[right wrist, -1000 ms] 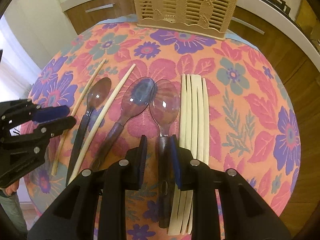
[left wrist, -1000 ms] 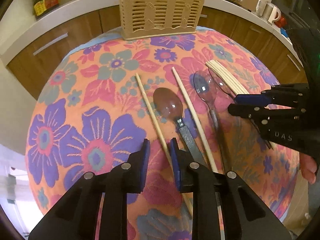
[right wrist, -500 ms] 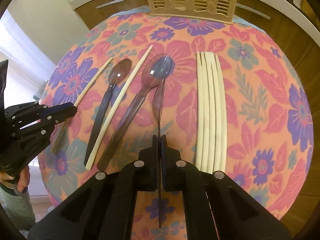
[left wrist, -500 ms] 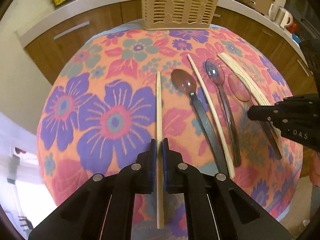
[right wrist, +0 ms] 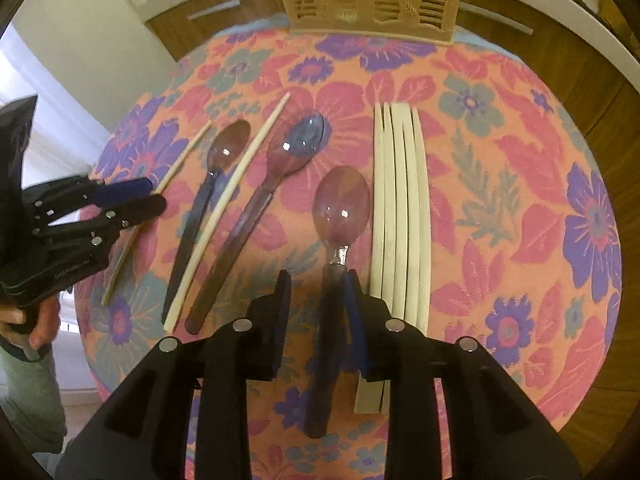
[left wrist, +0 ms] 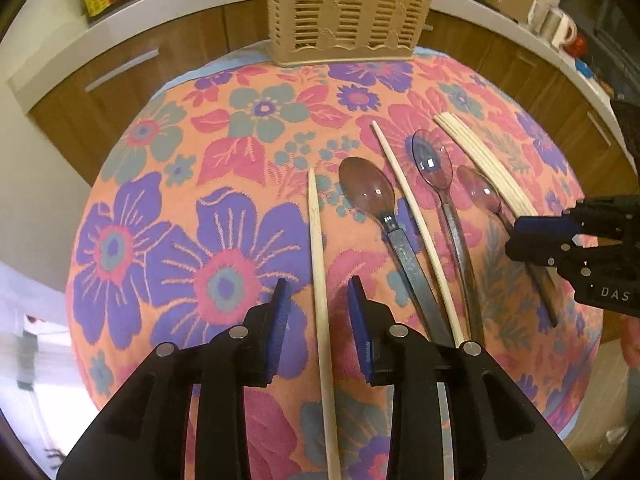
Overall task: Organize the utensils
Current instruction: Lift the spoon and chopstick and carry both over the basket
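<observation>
The round table under its flowered cloth (left wrist: 168,216) filled both views, with wooden cabinets and a white counter (left wrist: 120,28) beyond its far edge. At that far edge stood the beige slotted utensil basket (left wrist: 344,12); its inside could not be seen from either camera. The left half of the cloth lay open and bare, while the utensils lay in a row across the right half.

Four pale chopsticks (right wrist: 400,208) lay side by side, touching, at the right end of the row. Just left of them lay a pinkish clear spoon (right wrist: 340,208), then a bluish clear spoon (right wrist: 294,148), a single chopstick (right wrist: 236,196), a brown spoon (right wrist: 228,148) and, furthest left, another lone chopstick (left wrist: 318,264).

The left gripper (left wrist: 316,320) hovered low with its jaws spread apart, the lone chopstick lying on the cloth between them, touching neither pad. The right gripper (right wrist: 316,312) was likewise released, jaws apart astride the pinkish spoon's handle, which lay close against the right pad.
</observation>
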Tool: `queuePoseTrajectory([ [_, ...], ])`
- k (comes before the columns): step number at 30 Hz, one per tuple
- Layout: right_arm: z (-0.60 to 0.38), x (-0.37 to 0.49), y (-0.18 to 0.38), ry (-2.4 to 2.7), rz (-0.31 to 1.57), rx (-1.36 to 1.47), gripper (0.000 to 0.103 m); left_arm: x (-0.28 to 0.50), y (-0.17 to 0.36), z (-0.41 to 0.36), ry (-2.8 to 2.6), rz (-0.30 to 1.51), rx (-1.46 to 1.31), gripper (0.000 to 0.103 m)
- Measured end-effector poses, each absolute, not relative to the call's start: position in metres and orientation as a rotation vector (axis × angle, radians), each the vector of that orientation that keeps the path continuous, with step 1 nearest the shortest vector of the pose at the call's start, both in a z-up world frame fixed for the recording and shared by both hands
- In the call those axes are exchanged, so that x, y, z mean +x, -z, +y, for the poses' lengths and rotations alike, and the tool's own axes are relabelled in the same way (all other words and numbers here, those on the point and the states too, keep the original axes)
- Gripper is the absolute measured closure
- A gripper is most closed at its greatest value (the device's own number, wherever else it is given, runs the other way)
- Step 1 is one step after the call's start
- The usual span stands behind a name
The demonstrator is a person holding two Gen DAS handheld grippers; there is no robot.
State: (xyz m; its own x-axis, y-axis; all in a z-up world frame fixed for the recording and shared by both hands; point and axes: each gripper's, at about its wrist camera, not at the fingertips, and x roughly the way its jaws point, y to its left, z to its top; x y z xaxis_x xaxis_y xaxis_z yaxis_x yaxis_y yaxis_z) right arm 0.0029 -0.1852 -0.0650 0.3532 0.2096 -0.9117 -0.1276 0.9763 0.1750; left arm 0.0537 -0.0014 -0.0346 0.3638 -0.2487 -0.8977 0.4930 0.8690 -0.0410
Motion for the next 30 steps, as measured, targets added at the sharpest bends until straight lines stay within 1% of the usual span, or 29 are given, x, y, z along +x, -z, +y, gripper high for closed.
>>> queuePoseTrajectory([
  [5,-0.181,0.017,0.067,-0.178,1.258,0.056,0.079,0.056,0.036,-0.016,0.473,1.110,0.368,0.075],
  [6,-0.180,0.018,0.067,-0.171,1.267,0.049,0.080,0.055,0.036,-0.019,0.469,1.106,0.389,0.077],
  [7,-0.179,0.019,0.067,-0.155,1.273,0.031,0.087,0.054,0.036,-0.022,0.469,1.101,0.405,0.083],
  [8,-0.177,0.021,0.068,-0.136,1.274,0.013,0.093,0.053,0.036,-0.024,0.478,1.099,0.410,0.088],
  [9,-0.175,0.023,0.069,-0.125,1.272,-0.004,0.093,0.052,0.036,-0.026,0.479,1.092,0.424,0.097],
  [10,-0.174,0.022,0.069,-0.129,1.270,-0.015,0.093,0.050,0.036,-0.028,0.467,1.081,0.439,0.099],
  [14,-0.179,0.017,0.063,-0.155,1.229,0.007,0.093,0.051,0.028,-0.025,0.478,1.041,0.385,0.099],
  [17,-0.187,0.013,0.039,-0.197,1.140,0.052,0.093,0.059,-0.003,-0.018,0.504,0.962,0.278,0.099],
  [19,-0.193,0.015,0.012,-0.205,1.050,0.063,0.093,0.067,-0.030,-0.012,0.518,0.891,0.205,0.099],
  [24,-0.214,0.025,-0.047,-0.241,0.842,0.091,0.093,0.093,-0.107,-0.008,0.566,0.670,0.017,0.099],
  [30,-0.227,0.057,-0.106,-0.240,0.600,0.099,0.093,0.128,-0.167,-0.027,0.586,0.436,-0.082,0.099],
])
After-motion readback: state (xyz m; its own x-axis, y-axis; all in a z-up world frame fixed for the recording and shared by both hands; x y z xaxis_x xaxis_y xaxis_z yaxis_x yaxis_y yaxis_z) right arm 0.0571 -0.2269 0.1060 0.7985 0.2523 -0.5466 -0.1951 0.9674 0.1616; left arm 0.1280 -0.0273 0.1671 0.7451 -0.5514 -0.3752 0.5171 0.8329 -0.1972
